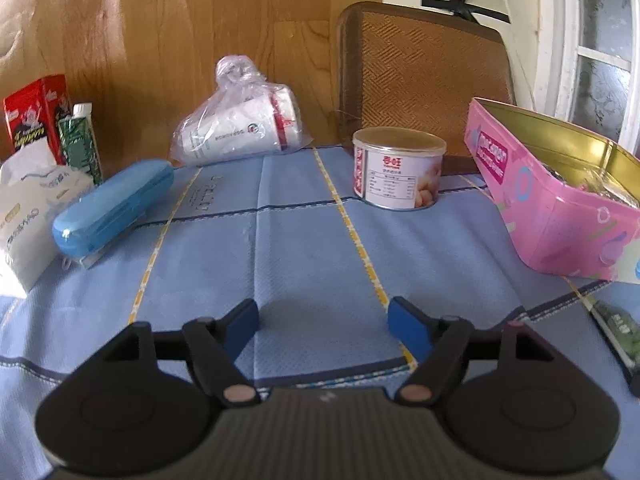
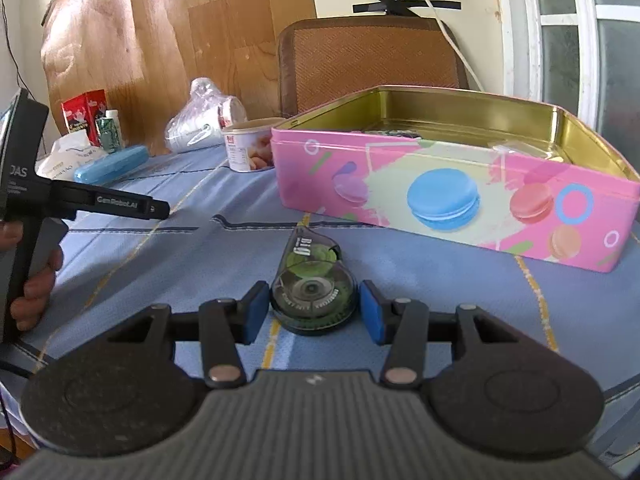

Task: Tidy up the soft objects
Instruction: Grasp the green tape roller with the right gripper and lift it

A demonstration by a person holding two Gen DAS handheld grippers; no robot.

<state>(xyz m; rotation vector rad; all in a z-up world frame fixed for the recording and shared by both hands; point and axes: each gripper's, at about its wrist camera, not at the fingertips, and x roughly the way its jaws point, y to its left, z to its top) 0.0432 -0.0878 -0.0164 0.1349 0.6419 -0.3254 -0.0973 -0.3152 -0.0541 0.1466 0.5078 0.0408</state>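
The right gripper (image 2: 312, 312) straddles the green correction-tape dispenser (image 2: 313, 288) on the table (image 2: 440, 300), pads spread just beside it. Its rounded shell could squirt free on closing. The left gripper (image 1: 324, 320) hovers spread, empty.

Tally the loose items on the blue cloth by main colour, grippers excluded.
Blue: 1, case
Pink: 1, tin
Green: 2, tape dispenser, tube
White: 3, can, tissue pack, bagged cups
Red: 1, carton
Total: 8
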